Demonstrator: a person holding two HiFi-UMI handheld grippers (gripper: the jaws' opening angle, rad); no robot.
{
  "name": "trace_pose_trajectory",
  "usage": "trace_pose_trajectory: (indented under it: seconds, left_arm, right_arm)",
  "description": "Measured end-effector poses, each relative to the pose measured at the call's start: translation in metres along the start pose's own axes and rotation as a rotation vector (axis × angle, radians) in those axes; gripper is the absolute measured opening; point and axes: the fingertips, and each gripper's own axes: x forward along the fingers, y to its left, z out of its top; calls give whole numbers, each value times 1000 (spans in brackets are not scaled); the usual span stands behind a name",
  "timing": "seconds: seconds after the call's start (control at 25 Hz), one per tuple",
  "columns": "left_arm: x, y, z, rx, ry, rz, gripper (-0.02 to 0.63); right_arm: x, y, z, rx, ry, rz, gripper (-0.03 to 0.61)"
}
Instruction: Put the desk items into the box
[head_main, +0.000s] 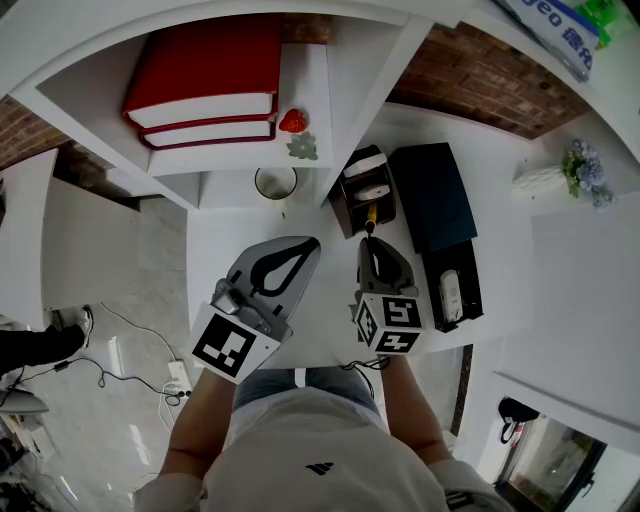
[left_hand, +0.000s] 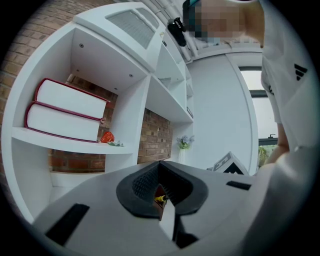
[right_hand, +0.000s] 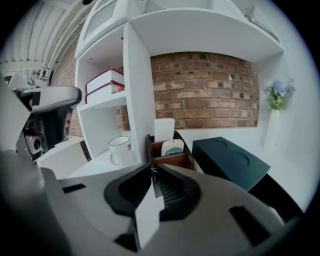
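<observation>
**Entry: slim yellow piece (head_main: 370, 214), pen-like, held just short of the brown compartment box (head_main: 360, 185) on the desk.**
Right gripper (right_hand: 152, 172): jaws nearly together, pinching the piece by its rear end and tilted down toward the box. Left gripper (head_main: 314, 242): jaws closed, empty, level alongside. Hazards, as judged: the grip is shallow and at one end, so the piece may pivot or slip free. Its tip may catch the box's front wall or divider and shove the box back.

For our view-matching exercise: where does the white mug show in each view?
Head view: mug at upper centre.
Left gripper view: not in it.
Right gripper view: mug left of centre, left of the brown organizer.
Shared landmark: the red books, seen in all three.
</observation>
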Motion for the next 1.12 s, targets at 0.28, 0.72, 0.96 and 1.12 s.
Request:
trace_pose_trajectory:
  seconds: [0.28, 0.72, 0.96, 1.12]
  left_arm:
    - [4, -5, 1, 0, -4, -15, 11]
    - [2, -5, 1, -1, -3, -16, 11]
    - [2, -5, 2, 0, -5, -19, 11]
    - [3, -9, 2, -2, -5, -30, 11]
  right_arm:
    - [-7, -23, 12, -18, -58, -99, 35]
    - [6, -45, 16, -28, -52, -168, 35]
    - [9, -52, 21, -7, -59, -170, 26]
    - [5, -55, 22, 52, -69, -157, 23]
